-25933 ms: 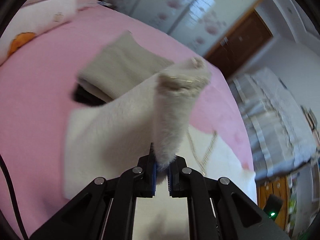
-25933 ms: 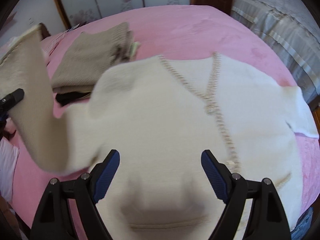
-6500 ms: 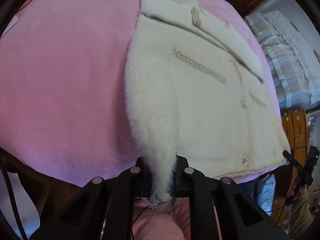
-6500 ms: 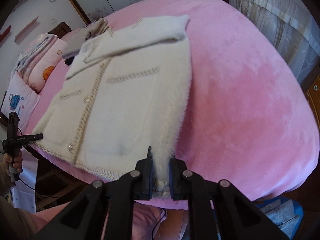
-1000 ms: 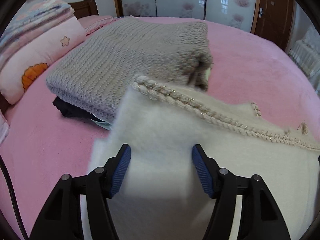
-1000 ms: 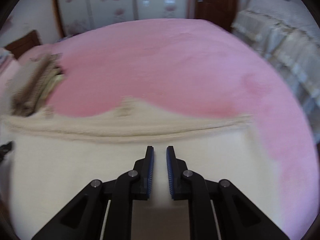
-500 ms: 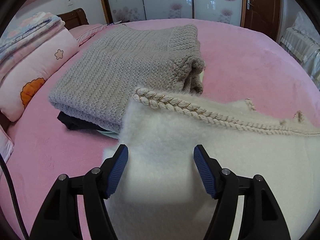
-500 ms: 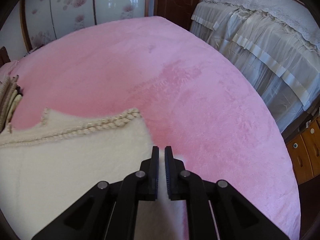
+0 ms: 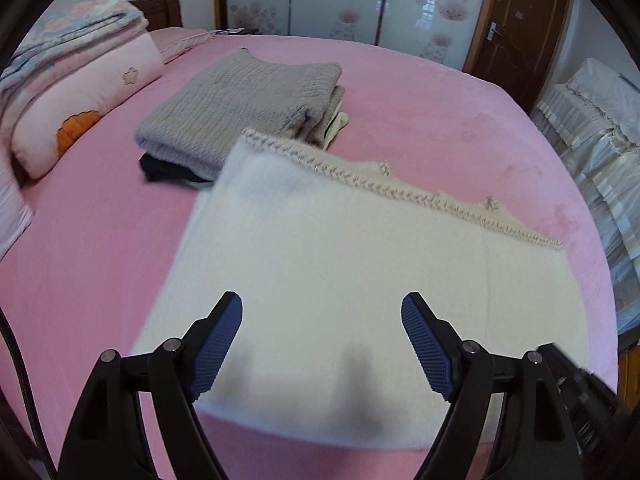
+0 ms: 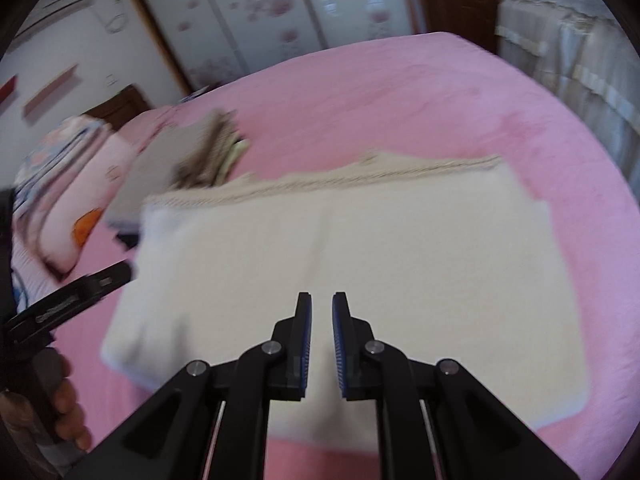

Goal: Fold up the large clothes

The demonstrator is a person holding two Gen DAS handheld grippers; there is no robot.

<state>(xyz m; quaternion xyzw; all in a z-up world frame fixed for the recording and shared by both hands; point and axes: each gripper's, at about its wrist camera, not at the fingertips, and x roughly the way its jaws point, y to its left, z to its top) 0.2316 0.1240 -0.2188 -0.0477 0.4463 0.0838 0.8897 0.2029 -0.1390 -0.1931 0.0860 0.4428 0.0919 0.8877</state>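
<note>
A white fluffy cardigan [image 9: 340, 264] lies folded into a flat rectangle on the pink bed [image 9: 420, 112], its braided trim [image 9: 400, 192] along the far edge. My left gripper [image 9: 322, 320] hovers above its near part. Its jaws are opening wide, with nothing between the blue pads [image 9: 218, 344]. In the right wrist view the same cardigan [image 10: 380, 248] fills the middle. My right gripper [image 10: 320, 312] is shut above the near half and holds nothing. The left gripper [image 10: 80, 292] shows at the left edge, held by a hand [image 10: 64, 412].
A folded grey knit sweater [image 9: 240, 104] tops a small stack of clothes just behind the cardigan's left corner. Pillows and a folded quilt [image 9: 80, 76] lie at the far left. A cream-covered bed [image 9: 600, 140] stands to the right, wardrobe doors [image 9: 340, 4] behind.
Both grippers have drawn back and up from the cardigan, so the whole folded piece now shows. The left jaws have spread wider. The right gripper has swung left and stays shut.
</note>
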